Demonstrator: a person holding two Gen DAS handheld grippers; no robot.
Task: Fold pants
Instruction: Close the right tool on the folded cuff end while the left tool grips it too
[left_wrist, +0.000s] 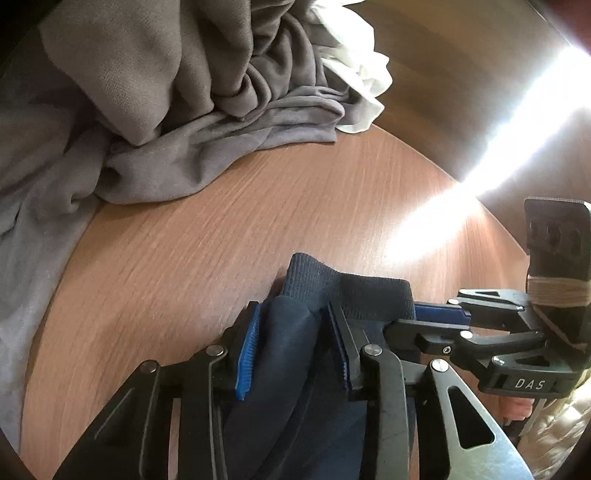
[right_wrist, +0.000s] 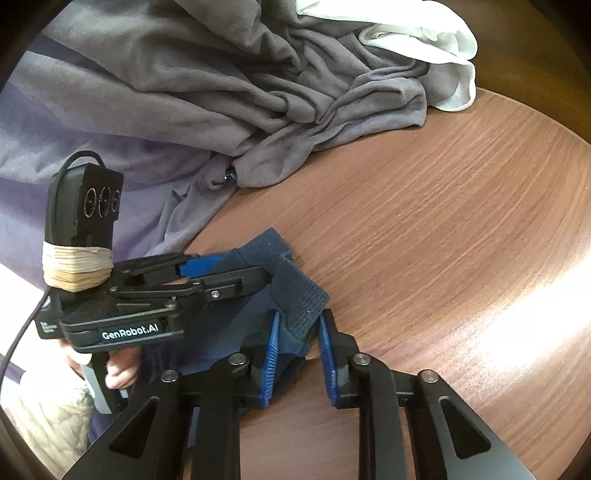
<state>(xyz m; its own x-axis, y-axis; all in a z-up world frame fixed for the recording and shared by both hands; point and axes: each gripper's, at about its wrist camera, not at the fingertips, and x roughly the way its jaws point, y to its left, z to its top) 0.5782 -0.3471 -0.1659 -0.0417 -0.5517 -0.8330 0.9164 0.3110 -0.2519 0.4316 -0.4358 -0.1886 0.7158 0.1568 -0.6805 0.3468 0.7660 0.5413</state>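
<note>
— Where do we stand at the fingers?

— Our left gripper has its blue pads narrowed around a bunched navy leg of the pants, just behind the ribbed cuff. Our right gripper is narrow too, with the other cuff between its pads; we cannot tell whether either pair truly pinches yet.

— And farther out?

— The pants lie at the near edge of the wooden table, both cuffs side by side. The grey cloth heap and white cloth sit far off. We judge we are early: cuffs gathered, no fold laid.
</note>
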